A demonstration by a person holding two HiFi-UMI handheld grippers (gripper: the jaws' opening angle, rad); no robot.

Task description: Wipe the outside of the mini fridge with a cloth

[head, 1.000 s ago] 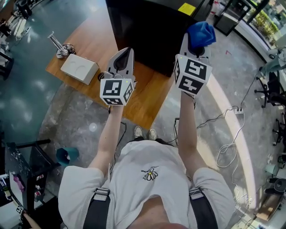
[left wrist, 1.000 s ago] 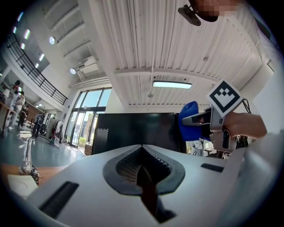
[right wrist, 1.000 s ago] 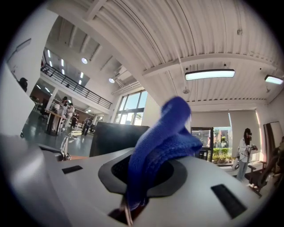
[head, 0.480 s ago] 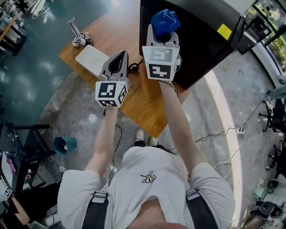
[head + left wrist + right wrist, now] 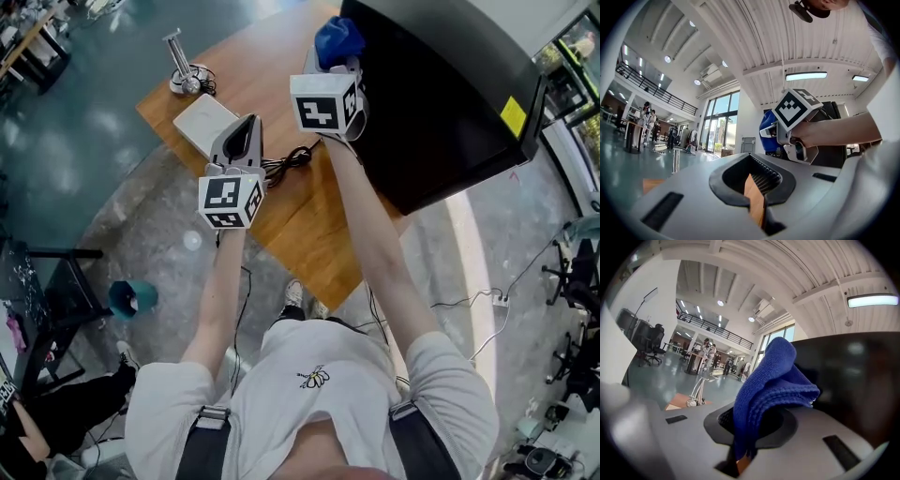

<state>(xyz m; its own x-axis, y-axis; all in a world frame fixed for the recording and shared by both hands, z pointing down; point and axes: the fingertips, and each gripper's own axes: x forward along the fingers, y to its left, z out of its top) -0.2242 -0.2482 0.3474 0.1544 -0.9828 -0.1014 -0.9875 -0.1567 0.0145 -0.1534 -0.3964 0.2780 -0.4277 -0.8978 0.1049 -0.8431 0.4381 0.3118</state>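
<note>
Right gripper at 12 o'clock, jaws pinching blue cloth. Cloth beside left edge of black fridge; contact unclear. Fridge at 1 o'clock on table. Left gripper at 11 o'clock, jaws pressed together, empty.

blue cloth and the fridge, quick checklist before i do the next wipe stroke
1. Blue cloth clamped in the right gripper: ok.
2. Cloth pressed against the mini fridge: cannot tell; it sits at the fridge's left edge.
3. Left gripper away from the fridge: ok, shut and empty above the table.
4. Black cable off the fridge wall: ok, it lies on the table.
</note>
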